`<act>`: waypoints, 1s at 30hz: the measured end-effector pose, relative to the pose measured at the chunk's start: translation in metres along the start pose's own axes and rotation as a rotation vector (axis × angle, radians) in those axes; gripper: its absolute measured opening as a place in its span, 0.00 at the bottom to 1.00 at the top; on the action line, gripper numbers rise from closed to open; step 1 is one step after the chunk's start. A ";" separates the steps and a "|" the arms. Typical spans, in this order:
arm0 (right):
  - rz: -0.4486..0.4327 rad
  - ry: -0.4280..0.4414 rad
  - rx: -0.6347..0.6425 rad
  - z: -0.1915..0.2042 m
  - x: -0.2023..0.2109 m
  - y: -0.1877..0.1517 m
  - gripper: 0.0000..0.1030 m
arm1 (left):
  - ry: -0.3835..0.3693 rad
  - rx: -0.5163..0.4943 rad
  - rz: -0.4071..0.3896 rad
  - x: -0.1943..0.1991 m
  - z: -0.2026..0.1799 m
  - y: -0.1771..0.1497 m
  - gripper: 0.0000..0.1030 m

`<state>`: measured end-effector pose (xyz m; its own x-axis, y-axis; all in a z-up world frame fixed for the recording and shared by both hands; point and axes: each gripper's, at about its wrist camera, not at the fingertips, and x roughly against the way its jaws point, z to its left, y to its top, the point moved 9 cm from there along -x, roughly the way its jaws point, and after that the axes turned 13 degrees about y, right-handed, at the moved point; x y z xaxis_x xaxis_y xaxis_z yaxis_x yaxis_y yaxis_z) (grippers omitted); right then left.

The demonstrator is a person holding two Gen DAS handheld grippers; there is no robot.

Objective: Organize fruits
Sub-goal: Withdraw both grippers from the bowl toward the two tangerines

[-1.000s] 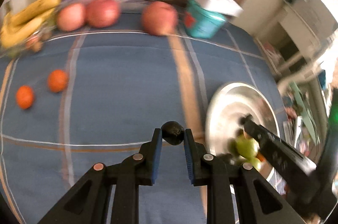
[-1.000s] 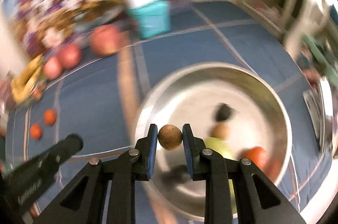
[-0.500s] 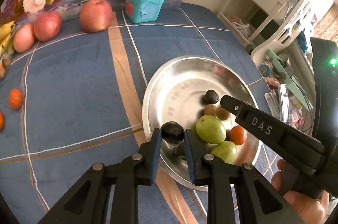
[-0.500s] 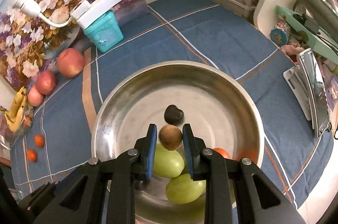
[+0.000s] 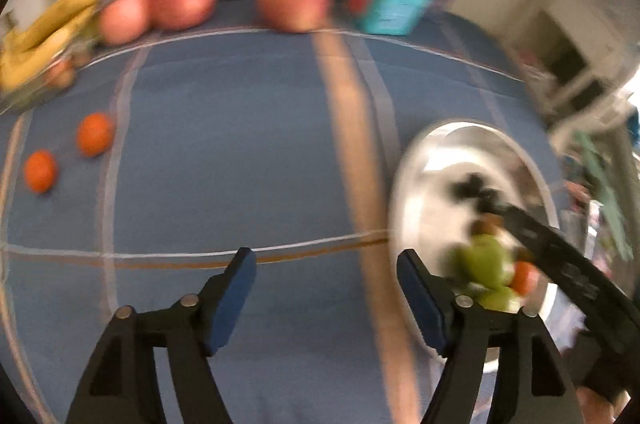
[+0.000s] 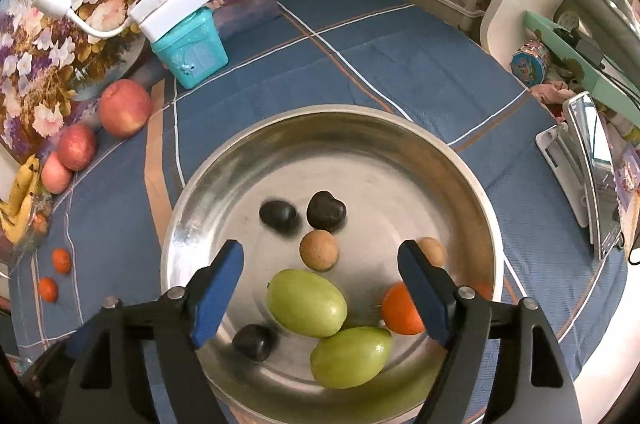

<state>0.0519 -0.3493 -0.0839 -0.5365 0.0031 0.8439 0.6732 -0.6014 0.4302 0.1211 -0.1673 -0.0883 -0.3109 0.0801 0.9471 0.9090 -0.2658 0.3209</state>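
- Counting what lies in the steel bowl [image 6: 460,159]: two green fruits [image 6: 306,302], two dark plums [image 6: 326,210] close together and a third [image 6: 255,341] near the rim, two small brown fruits [image 6: 319,250] and one small orange [image 6: 400,310].
- My right hand-held gripper [image 6: 320,288] hangs over that pile, spread wide and holding nothing.
- My left hand-held gripper [image 5: 326,298] is also spread and bare, over the blue cloth [image 5: 240,143] beside the bowl; this view is blurred.
- Left to gather, I judge: two small oranges [image 5: 94,133], three apples [image 6: 125,107] and the bananas [image 6: 18,199] by the flowered backdrop.
- Roughly halfway, I reckon; big fruit remains.
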 end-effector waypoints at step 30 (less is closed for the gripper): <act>0.044 0.049 0.294 0.098 -0.018 -0.037 0.91 | 0.277 0.311 -0.102 0.020 0.196 0.030 1.00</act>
<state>0.0866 -0.2485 -0.0839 -0.5230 -0.0606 0.8502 0.8108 -0.3429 0.4743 0.1966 0.0141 -0.0581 -0.4277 -0.1814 0.8855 0.8970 0.0356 0.4405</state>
